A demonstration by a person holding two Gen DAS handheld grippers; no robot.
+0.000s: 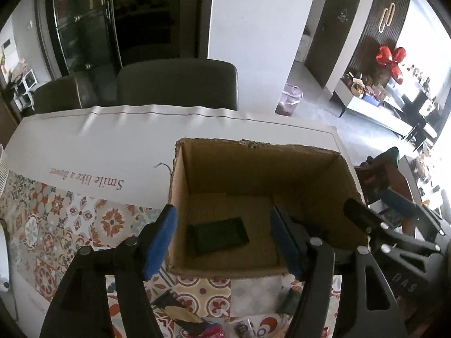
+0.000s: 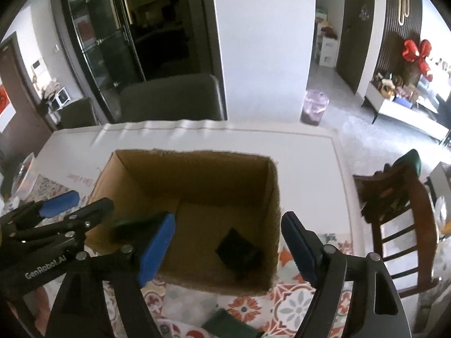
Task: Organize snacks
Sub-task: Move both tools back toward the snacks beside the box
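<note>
The patterned surface [image 1: 70,219] carried the box [image 1: 253,152]; both tongs, left [image 1: 222,239] and right [image 2: 225,245], hung spread and empty above it; loose snacks [image 2: 225,324] lay nearer, below them.

Grey chairs [image 1: 177,84] behind the table, white pillar [image 2: 262,42] beyond.

Open box mouth ahead of both grippers, walls all round it

The cardboard box [image 1: 262,186] stands open-topped just ahead of the left gripper [image 1: 222,239] and right gripper [image 2: 228,245], both spread with nothing between their fingers; its floor is bare except for one dark packet [image 1: 218,235]. The left gripper straddles the box's left wall. Beyond the box the counter [image 1: 112,140] lies bare; chairs [image 1: 177,84] stand behind its far edge.
</note>
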